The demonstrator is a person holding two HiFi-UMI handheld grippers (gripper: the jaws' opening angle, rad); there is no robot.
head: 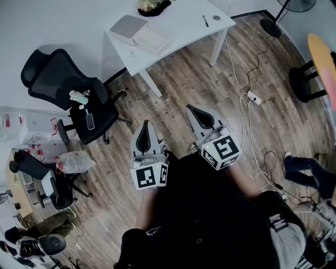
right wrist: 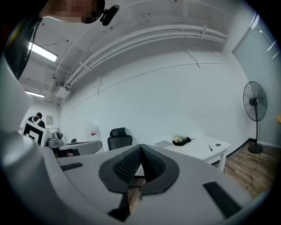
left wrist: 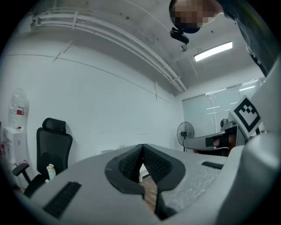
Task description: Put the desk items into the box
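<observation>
Desk items: a pen [head: 206,21], a dark bundle [head: 154,5] and a grey flat case [head: 127,26], all on the white desk [head: 184,23] at the upper middle of the frame, untouched.
Box: perhaps the pale tray [head: 153,38] beside the case; I cannot tell.
Left gripper [head: 146,126]: jaws together, nothing between them.
Right gripper [head: 192,109]: jaws together too, holding nothing.
Why so held: both sit close to the body, well apart from the desk, probably only aimed at it before any reach.
Chair [head: 68,86]: middle left, carrying a phone [head: 90,121] and a bottle [head: 80,97].
Writing: none readable; only square marker patterns on the grippers' cubes.
</observation>
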